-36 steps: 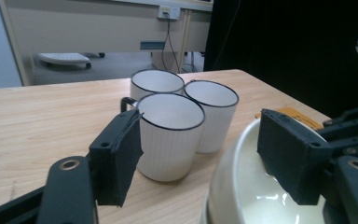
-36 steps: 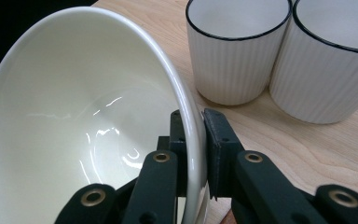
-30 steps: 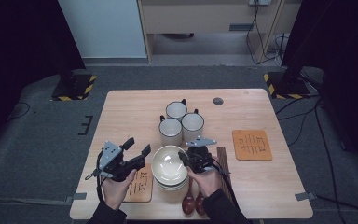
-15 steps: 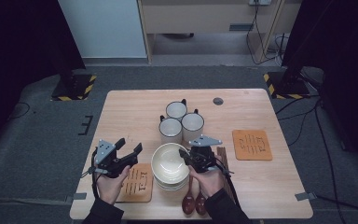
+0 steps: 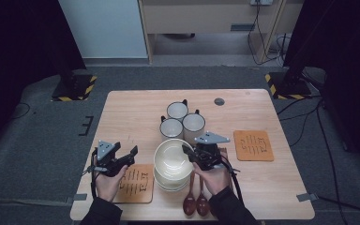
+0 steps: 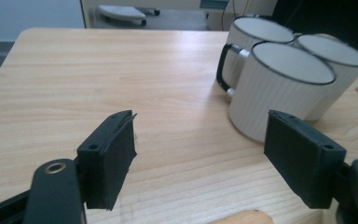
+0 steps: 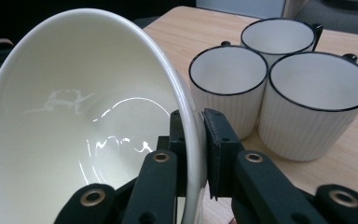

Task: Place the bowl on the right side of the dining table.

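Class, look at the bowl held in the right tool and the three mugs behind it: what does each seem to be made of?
Bowl: likely glazed ceramic, cream and glossy with sharp light reflections. Mugs: probably ceramic or enamelled, matte white ribbed walls, thin black rims.

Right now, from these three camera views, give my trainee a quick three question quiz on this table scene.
1. True or false: the right gripper is clamped on the rim of the top bowl.
2. How many mugs stand beyond the bowls?
3. The left gripper hovers above: A) a wooden coaster, B) the spoons, C) a mug.

Key: 1 true. 2 three. 3 A.
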`<state>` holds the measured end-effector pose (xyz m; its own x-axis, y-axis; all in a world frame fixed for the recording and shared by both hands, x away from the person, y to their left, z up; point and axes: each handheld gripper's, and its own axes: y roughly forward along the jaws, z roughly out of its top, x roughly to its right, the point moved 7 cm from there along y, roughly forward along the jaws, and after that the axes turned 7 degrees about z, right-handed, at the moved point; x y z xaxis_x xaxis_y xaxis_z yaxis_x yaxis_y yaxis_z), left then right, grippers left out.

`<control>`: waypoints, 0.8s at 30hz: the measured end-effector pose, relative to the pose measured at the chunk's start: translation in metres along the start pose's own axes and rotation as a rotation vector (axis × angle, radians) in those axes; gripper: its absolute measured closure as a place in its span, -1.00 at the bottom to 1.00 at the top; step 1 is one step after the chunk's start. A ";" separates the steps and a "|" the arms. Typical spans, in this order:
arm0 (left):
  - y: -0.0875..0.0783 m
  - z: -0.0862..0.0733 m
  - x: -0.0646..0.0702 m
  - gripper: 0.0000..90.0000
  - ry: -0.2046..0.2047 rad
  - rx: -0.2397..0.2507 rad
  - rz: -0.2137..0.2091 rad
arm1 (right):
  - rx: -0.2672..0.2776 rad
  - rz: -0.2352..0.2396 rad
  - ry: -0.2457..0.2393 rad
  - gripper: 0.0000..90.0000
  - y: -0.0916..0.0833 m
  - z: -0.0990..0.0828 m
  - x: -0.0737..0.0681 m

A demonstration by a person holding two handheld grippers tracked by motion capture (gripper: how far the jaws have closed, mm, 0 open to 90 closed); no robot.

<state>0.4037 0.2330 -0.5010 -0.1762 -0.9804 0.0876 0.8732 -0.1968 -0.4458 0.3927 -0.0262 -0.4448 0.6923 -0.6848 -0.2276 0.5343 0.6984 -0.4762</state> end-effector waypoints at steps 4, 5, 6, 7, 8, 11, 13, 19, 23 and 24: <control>0.005 -0.005 -0.005 -0.51 0.007 -0.025 0.018 | 0.016 0.000 0.011 0.84 -0.005 0.003 0.005; 0.007 -0.007 -0.007 -0.52 0.011 -0.032 0.025 | 0.019 -0.002 0.013 0.84 -0.006 0.003 0.005; 0.008 -0.009 -0.008 -0.52 0.013 -0.037 0.029 | 0.024 -0.006 0.011 0.84 -0.007 0.004 0.007; 0.010 -0.010 -0.010 -0.53 0.017 -0.047 0.033 | 0.025 -0.006 0.012 0.83 -0.008 0.004 0.007; 0.011 -0.012 -0.011 -0.53 0.020 -0.056 0.036 | 0.027 -0.007 0.014 0.83 -0.009 0.005 0.008; 0.015 -0.017 -0.016 -0.55 0.031 -0.073 0.048 | 0.037 -0.012 0.021 0.83 -0.012 0.006 0.012; 0.018 -0.019 -0.019 -0.56 0.036 -0.078 0.054 | 0.042 -0.019 0.022 0.83 -0.015 0.007 0.015; 0.026 -0.029 -0.028 -0.58 0.076 -0.123 0.081 | 0.059 -0.040 0.030 0.83 -0.024 0.010 0.023; 0.030 -0.035 -0.034 -0.59 0.089 -0.151 0.098 | 0.072 -0.052 0.040 0.83 -0.030 0.013 0.030; 0.031 -0.037 -0.035 -0.60 0.092 -0.156 0.100 | 0.075 -0.055 0.042 0.83 -0.032 0.013 0.031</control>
<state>0.4206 0.2612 -0.5507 -0.1386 -0.9894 -0.0425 0.8086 -0.0883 -0.5817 0.4037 -0.0669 -0.4257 0.6406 -0.7298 -0.2386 0.6070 0.6717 -0.4248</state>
